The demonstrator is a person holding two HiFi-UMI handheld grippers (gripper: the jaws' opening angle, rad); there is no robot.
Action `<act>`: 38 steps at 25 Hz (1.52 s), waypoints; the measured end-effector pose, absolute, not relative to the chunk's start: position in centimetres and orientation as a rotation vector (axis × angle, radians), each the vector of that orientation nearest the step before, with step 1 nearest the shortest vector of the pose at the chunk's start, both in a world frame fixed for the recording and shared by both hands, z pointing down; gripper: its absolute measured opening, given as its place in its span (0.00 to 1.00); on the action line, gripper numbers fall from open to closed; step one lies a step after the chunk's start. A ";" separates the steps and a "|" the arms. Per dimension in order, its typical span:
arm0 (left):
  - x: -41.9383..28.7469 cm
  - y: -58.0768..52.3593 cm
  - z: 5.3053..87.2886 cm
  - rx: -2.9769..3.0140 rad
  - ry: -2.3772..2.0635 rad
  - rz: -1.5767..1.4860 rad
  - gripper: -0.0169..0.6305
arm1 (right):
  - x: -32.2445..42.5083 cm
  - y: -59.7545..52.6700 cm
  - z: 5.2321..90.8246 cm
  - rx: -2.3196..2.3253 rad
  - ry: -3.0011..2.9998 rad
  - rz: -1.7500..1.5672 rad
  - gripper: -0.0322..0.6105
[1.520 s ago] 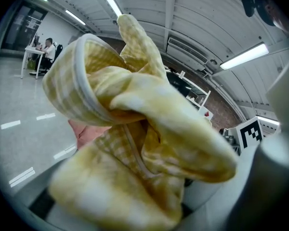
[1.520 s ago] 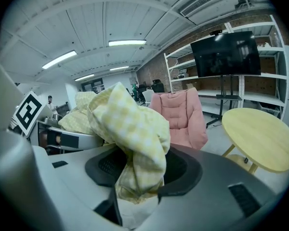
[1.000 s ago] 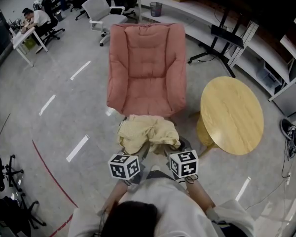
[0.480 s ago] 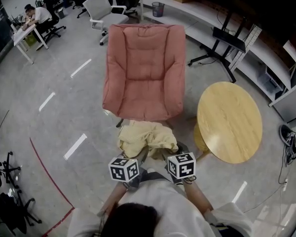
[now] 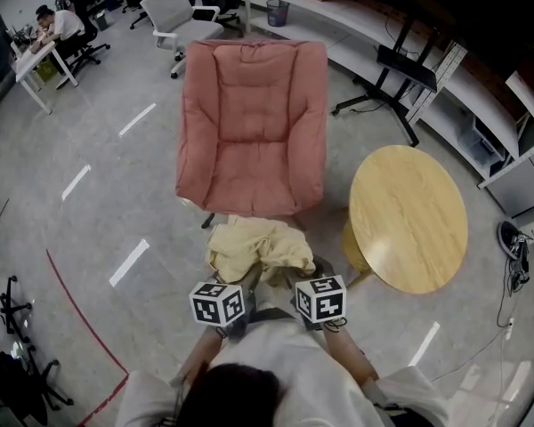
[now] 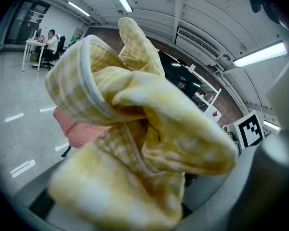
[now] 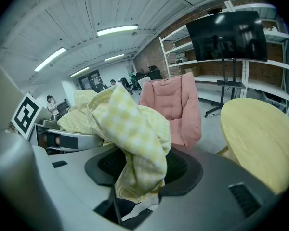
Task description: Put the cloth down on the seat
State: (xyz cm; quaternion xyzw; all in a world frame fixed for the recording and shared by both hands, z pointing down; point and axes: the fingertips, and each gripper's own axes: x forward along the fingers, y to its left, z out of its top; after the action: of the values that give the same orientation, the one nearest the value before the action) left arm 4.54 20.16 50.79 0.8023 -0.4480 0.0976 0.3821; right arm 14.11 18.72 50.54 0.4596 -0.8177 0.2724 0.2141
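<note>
Cloth (image 5: 254,245) – yellow check, bunched in a loose heap – hangs in the air between the two grippers, just short of the front edge of the seat (image 5: 249,174) and not touching it; left gripper (image 5: 236,285) clenched on a thick wad of it, folds filling the space between its jaws; right gripper (image 5: 301,278) likewise clamped on a twisted corner, the rest spilling over towards the left one; over the last second the grip has not altered and the bundle keeps its shape; what has shifted is the framing – the pink armchair (image 5: 249,105) has slid a little to the left in the head view, and both grippers sit slightly lower; judgement: carry in hand, nothing laid down yet, cloth must go forward over the cushion before release; round wooden table (image 5: 408,216) stands just right of the chair, clear of the path.
</note>
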 end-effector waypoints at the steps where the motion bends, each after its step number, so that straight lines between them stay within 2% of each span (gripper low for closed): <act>1: 4.5 19.8 50.8 2.052 -1.137 0.249 0.28 | 14.1 18.4 50.6 1.286 -2.264 0.755 0.39; 10: 3.8 14.0 50.8 2.119 -1.083 0.226 0.28 | 13.5 13.4 50.1 1.418 -2.225 0.708 0.39; 38: -5.1 -8.1 50.0 2.177 -0.885 0.219 0.28 | 4.6 -7.8 48.9 1.543 -2.128 0.708 0.39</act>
State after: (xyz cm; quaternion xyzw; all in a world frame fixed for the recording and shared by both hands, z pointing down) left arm -5.06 -8.11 50.01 0.8527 -0.3469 0.0856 0.3810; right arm 4.55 -7.76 48.92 0.5543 -0.7646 0.2544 0.2084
